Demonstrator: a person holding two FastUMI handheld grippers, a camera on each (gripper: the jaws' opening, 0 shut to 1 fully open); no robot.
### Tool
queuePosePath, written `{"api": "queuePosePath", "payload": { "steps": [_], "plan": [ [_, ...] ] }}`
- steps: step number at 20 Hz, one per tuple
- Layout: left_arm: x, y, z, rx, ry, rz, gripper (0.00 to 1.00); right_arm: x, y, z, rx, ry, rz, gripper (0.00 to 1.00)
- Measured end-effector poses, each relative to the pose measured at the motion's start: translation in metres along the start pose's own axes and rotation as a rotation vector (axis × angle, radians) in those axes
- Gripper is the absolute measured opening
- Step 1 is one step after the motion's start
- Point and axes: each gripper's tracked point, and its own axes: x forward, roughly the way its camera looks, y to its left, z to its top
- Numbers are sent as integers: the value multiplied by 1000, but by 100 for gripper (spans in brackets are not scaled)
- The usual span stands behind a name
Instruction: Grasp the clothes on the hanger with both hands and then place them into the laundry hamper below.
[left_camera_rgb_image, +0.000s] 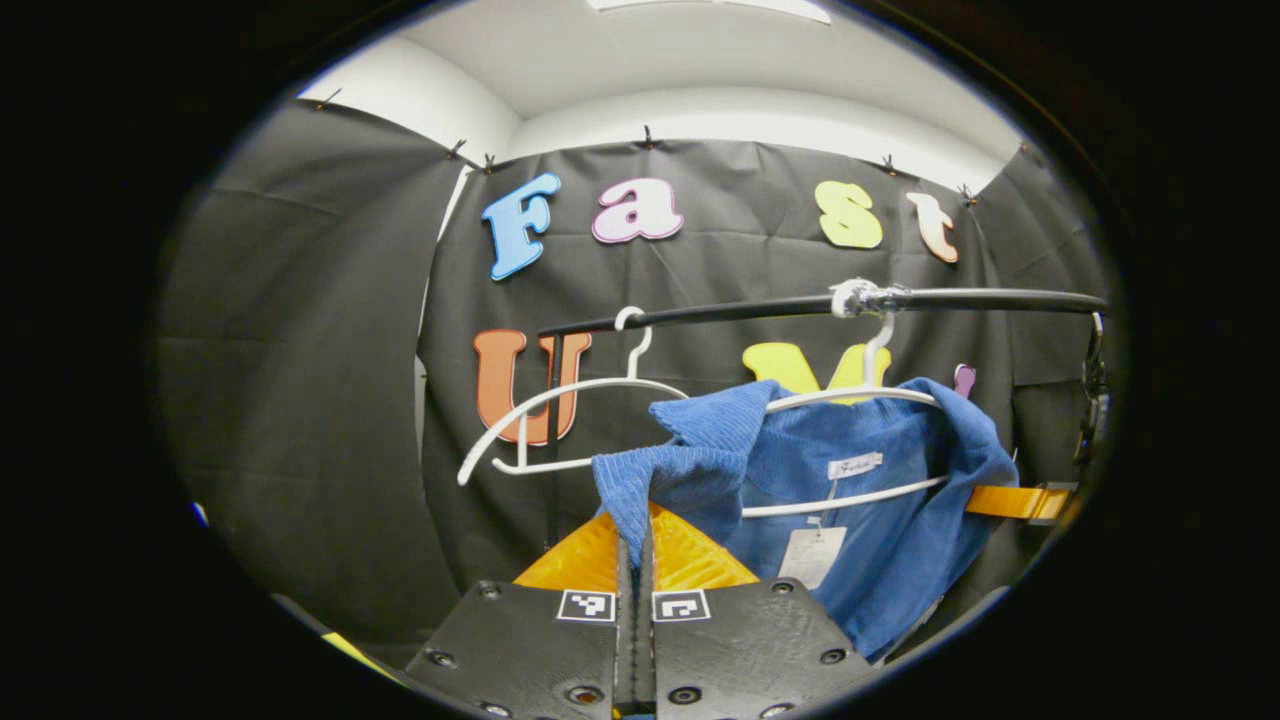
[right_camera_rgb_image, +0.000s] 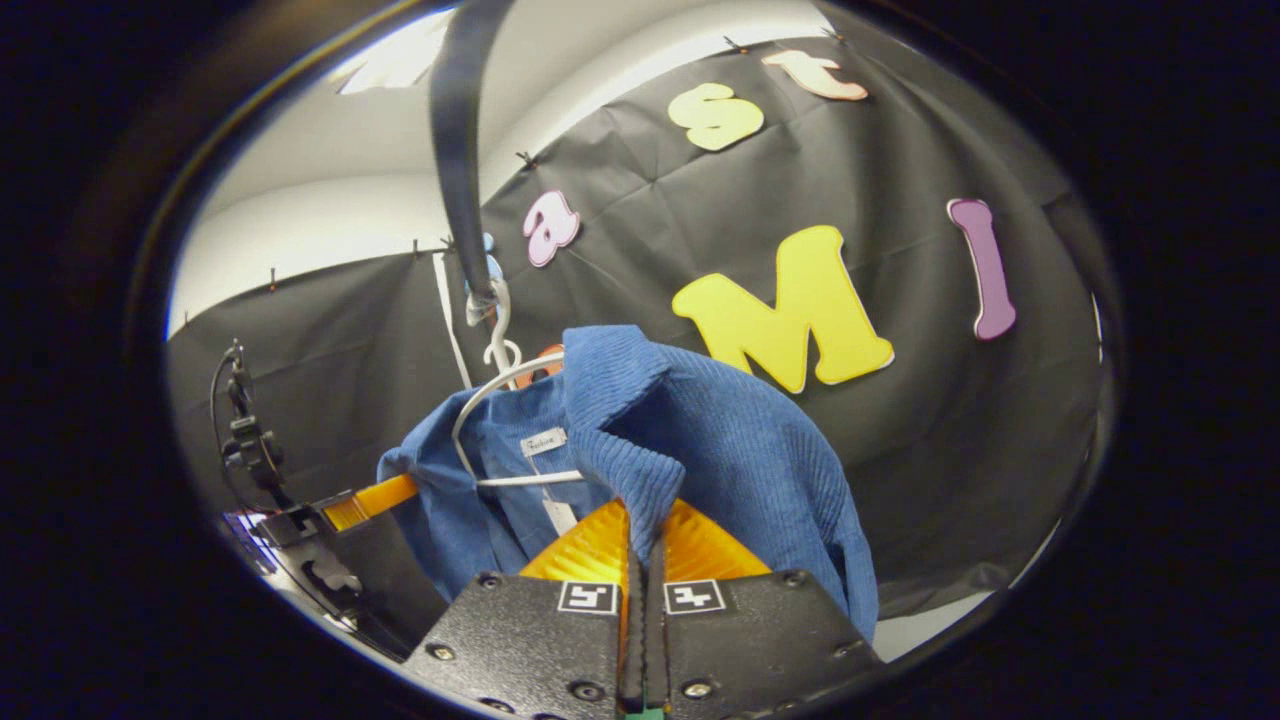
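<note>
Nearest the lens in the left gripper view, the left gripper (left_camera_rgb_image: 634, 560) is seen with its fingers closed to a narrow slit, a fold of the blue corduroy shirt (left_camera_rgb_image: 850, 500) pinched between them at the collar edge. In the right gripper view the right gripper (right_camera_rgb_image: 642, 560) is likewise closed tight on the other side of the shirt's collar. The shirt is still hung on a white wire hanger (left_camera_rgb_image: 880, 400), which is hooked over a black horizontal rail (left_camera_rgb_image: 980, 298); a second, bare white hanger (left_camera_rgb_image: 560, 420) is hung beside it. A paper tag (left_camera_rgb_image: 812, 555) dangles inside the neckline.

The grasping step is judged to be complete on both sides, and the lifting-off step to be in hand. For the next move, the cloth would need to be raised and drawn clear of the hanger's shoulders, evenly on both sides so that the hanger is not dragged along the rail, and then lowered. The hamper is not made out.

Both grippers are held tilted upward toward the rail, one to either side of the garment; the left gripper's finger (right_camera_rgb_image: 370, 500) is seen from the right gripper view, reaching in from the far side.
</note>
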Motion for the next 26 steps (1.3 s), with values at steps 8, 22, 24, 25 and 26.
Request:
{"api": "queuePosePath", "payload": {
  "steps": [8,22,24,25,26],
  "plan": [
    [18,13,5,2,-6,17,5,5,-15,25,81,-35,30,4],
    [72,65,25,-158,51,25,0,21,-71,106,378,-162,96,4],
    [73,69,15,-224,72,14,0,27,-86,106,407,-168,72,4],
    [74,67,10,-246,81,3,5,29,-96,106,425,-172,50,4],
    [76,65,5,-256,90,-7,5,32,-105,102,449,-169,25,4]
  ]
}}
